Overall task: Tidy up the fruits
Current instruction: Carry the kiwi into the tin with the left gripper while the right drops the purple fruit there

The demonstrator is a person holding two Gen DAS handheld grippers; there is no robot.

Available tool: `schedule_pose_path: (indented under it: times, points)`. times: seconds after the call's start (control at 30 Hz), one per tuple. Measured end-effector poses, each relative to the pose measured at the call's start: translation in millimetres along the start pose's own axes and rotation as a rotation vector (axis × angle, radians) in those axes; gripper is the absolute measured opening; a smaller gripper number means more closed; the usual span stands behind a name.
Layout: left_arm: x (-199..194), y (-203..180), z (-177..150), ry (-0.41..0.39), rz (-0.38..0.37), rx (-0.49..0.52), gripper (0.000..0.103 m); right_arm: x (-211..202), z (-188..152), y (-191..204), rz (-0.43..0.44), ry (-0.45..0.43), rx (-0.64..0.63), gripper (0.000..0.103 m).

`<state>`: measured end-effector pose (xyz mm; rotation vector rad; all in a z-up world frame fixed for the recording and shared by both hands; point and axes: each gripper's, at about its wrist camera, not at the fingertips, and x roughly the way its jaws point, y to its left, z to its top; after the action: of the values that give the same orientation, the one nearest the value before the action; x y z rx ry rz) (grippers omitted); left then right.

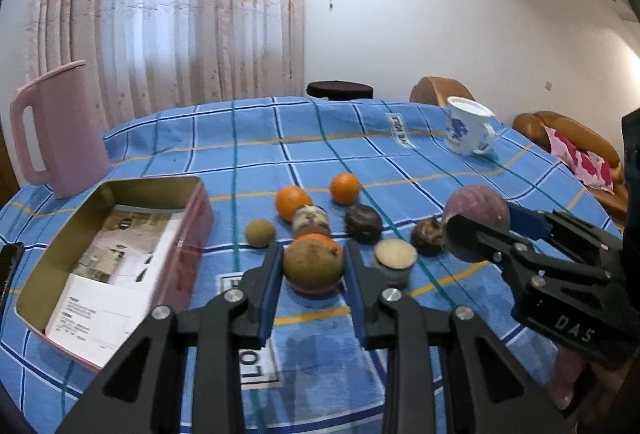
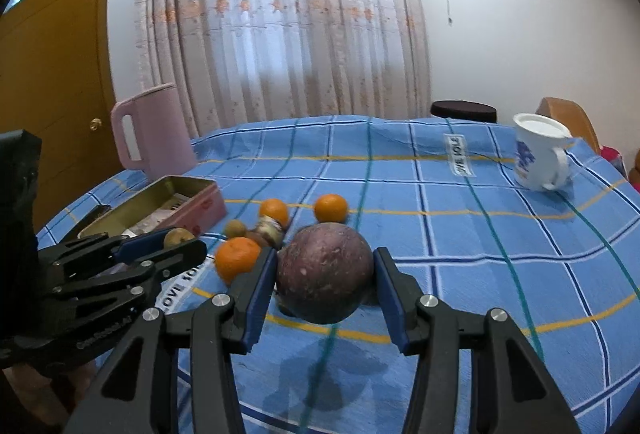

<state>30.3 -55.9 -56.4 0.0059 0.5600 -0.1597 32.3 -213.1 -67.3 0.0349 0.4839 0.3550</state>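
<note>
My left gripper (image 1: 314,254) is shut on a brownish-green round fruit (image 1: 314,268), held a little above the blue checked cloth; an orange peeks out behind it. Seen from the right wrist, the left gripper (image 2: 176,246) and its brown fruit (image 2: 178,237) are at the left. My right gripper (image 2: 326,258) is shut on a large purple round fruit (image 2: 325,274), also off the cloth. In the left wrist view the right gripper (image 1: 476,230) holds this purple fruit (image 1: 478,211) at the right. Two oranges (image 1: 293,202) (image 1: 345,187) and several small brown and dark fruits (image 1: 363,222) lie clustered on the cloth.
An open pink tin box (image 1: 192,218) with papers inside lies at the left. Behind it stands a pink jug (image 1: 64,129). A white mug (image 1: 468,129) with a blue print stands at the back right. Chairs and a dark stool stand past the table's far edge.
</note>
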Motion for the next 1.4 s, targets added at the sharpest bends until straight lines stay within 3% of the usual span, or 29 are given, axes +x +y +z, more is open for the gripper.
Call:
schedule_pose_path:
  times: [0.77, 1.17, 1.4]
  points:
    - [-16, 62, 10, -0.046, 0.114, -0.079, 0.031, 26, 42, 59, 0.117, 0.001, -0.099, 0.051]
    - [-21, 133, 20, -0.049, 0.236, -0.156, 0.031, 62, 75, 116, 0.247, 0.025, -0.148, 0.051]
    - [-16, 166, 16, -0.024, 0.282, -0.185, 0.031, 91, 72, 153, 0.302, 0.062, -0.19, 0.051]
